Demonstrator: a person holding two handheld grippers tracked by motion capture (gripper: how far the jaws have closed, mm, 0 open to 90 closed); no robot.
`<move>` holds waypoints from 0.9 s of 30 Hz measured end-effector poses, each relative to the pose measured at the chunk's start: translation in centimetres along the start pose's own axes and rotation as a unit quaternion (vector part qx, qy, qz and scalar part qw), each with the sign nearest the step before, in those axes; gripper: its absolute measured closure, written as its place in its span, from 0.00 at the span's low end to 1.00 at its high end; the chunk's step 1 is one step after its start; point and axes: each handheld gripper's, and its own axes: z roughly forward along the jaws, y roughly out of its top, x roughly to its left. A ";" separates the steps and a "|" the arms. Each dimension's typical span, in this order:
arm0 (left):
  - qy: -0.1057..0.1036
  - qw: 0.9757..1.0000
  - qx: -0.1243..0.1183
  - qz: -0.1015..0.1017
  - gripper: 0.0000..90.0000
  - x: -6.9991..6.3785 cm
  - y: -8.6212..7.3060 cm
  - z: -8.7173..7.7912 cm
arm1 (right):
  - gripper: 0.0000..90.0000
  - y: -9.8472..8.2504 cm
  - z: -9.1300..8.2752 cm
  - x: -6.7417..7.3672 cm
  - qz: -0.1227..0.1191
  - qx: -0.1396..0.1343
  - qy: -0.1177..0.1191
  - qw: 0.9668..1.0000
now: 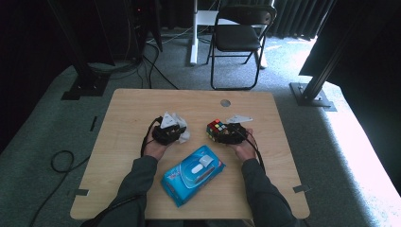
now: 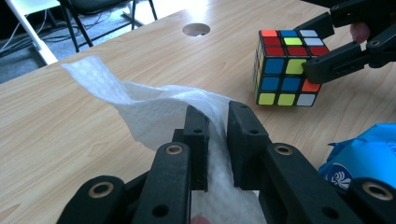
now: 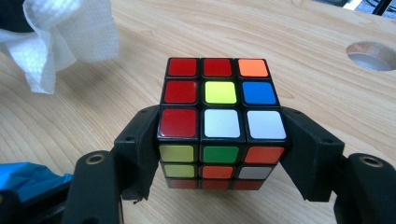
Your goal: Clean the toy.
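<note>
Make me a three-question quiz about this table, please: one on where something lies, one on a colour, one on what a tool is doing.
1. Where does the blue wipes pack lie?
A. Near the table's front edge, between the person's forearms
B. Over the round hole
C. On the chair

2. What colour is the middle square on the cube's top face, in the right gripper view?
A. Green
B. Yellow
C. Black

3. What is the left tool doing?
A. Hanging open over the bare table
B. Clamping the cube
C. Pinching a white wipe

Answers:
1 A: the high view shows it there, near the front edge.
2 B: the yellow square sits between a red and a blue one.
3 C: the wipe runs up between its two near-closed jaws; the cube sits in the right tool.
</note>
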 end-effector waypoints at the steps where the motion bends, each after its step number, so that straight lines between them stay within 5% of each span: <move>1: 0.000 1.000 0.000 0.000 0.87 0.0 0.0 0.0 | 0.38 -0.1 0.0 0.0 0.000 0.001 -0.001 1.000; 27: 0.000 1.000 0.015 -0.002 0.85 0.0 -0.8 0.4 | 0.38 -1.2 0.8 -0.1 -0.006 0.012 -0.028 1.000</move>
